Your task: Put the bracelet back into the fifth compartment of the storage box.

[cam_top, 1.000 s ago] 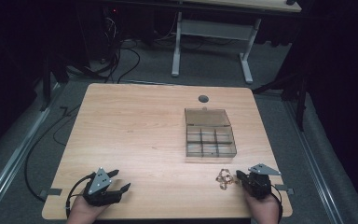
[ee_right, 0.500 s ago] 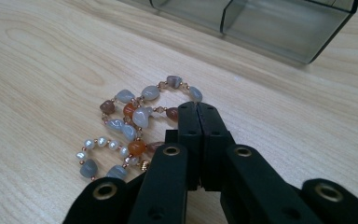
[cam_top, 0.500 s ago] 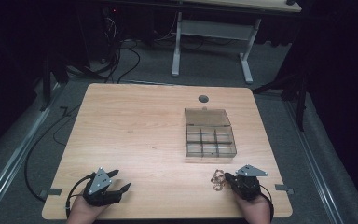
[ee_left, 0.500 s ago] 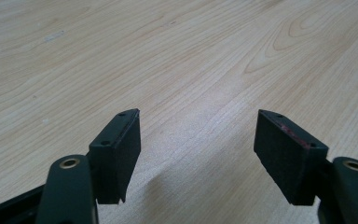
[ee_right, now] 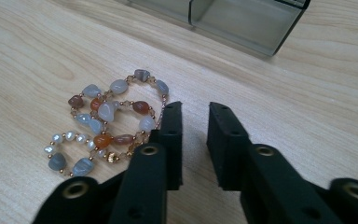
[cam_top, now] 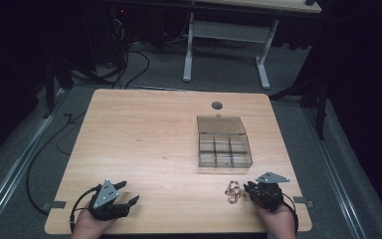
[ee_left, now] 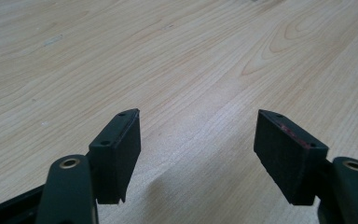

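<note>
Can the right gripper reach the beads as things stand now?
Probably yes. The right gripper sits just beside the beads on the bare table, nothing between them, though its jaws are nearly closed and need opening.

Both grippers are black. The left gripper [cam_top: 127,193] and the right gripper [cam_top: 246,189] each carry a grey three-cornered plate on top and trail a thin black cable behind. The jaws are flat black blocks with small screw holes, hinged on arms with brass-ringed pivots. The person's hands are bare.
</note>
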`<state>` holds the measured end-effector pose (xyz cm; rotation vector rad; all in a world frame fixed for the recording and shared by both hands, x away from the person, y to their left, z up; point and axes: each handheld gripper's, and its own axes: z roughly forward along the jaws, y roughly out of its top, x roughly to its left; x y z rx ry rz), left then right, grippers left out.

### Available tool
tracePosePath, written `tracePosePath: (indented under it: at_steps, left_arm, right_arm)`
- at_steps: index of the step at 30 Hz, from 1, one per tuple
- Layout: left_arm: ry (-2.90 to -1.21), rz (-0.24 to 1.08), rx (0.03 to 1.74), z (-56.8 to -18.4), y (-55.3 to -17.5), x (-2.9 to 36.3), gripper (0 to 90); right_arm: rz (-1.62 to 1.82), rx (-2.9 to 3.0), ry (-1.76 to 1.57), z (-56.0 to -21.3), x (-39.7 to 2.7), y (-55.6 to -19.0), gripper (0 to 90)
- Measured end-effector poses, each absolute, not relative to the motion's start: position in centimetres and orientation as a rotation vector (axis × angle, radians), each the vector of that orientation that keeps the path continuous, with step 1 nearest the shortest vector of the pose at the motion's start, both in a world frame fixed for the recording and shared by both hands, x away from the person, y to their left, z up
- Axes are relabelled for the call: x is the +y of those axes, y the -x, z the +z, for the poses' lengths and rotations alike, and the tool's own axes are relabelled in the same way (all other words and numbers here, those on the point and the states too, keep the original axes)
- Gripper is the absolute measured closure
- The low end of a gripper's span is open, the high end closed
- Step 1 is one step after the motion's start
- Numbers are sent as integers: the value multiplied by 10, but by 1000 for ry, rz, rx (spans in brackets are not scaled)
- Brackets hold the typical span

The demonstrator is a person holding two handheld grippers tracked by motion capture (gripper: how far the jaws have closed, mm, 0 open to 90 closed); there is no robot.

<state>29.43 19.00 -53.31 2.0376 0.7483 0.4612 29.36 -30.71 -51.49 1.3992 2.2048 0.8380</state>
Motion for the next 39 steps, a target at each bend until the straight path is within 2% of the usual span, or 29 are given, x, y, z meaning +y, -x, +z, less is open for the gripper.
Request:
tracePosePath:
  at_steps: [3, 20, 39]
  left_arm:
    - [-2043, 458, 738, -533, -294, 190, 322]
    - [-2041, 456, 730, -533, -293, 190, 322]
    - [-2042, 453, 724, -533, -292, 190, 322]
  right_arm:
    - [832, 2229, -1442, -511, -309, -295, 674]
    - [616, 2399, -1539, -500, -303, -307, 686]
    - [406, 2571, -1610, -488, -296, -324, 631]
